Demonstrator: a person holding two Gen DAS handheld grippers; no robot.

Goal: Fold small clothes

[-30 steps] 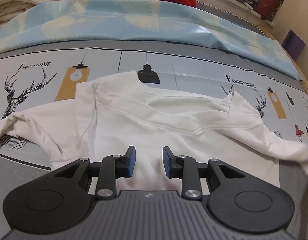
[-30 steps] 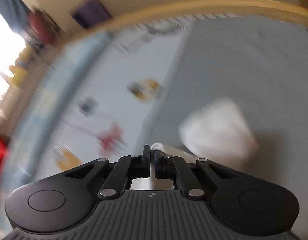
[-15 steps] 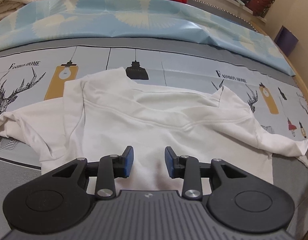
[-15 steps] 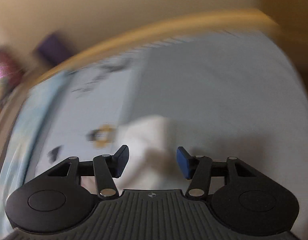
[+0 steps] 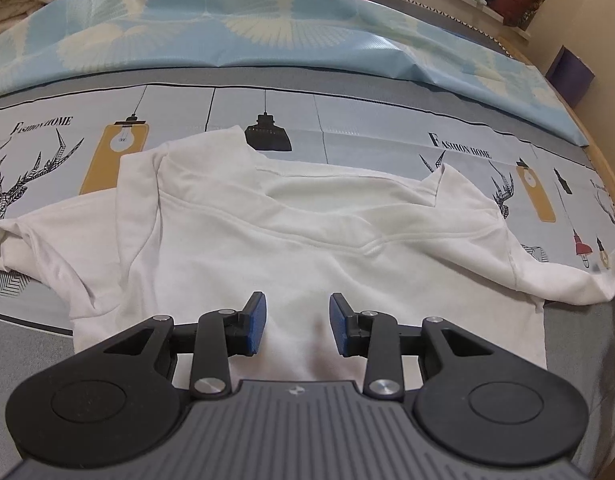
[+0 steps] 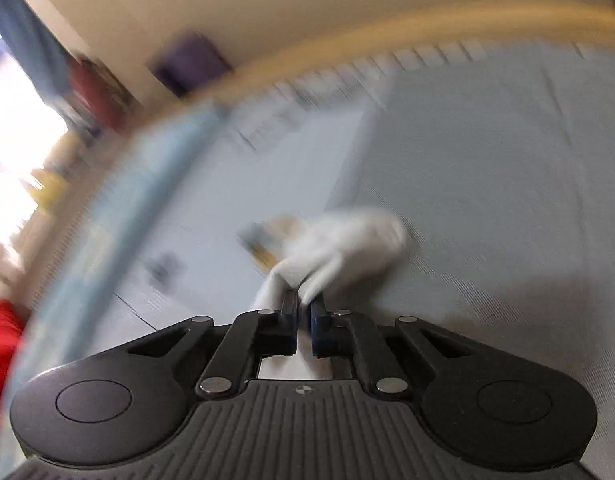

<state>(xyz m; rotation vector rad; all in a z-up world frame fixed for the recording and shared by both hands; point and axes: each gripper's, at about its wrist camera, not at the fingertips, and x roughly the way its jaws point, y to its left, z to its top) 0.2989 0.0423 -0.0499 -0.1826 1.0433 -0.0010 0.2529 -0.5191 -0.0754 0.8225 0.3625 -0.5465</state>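
Between right claw (image 6: 303, 310) pads — white shirt sleeve (image 6: 347, 240).

Both tools look alike. The left claw (image 5: 294, 325) has two matte black fingers with blue pads (image 5: 256, 322) on their inner faces, each carried on angular black link arms pinned by round silver screws (image 5: 206, 385). Behind them sits a grey ribbed housing with a small round emblem, flanked by two black rounded lobes with circular recesses. The right claw (image 6: 303, 309) is the same build: black links, silver screws, ribbed grey body.
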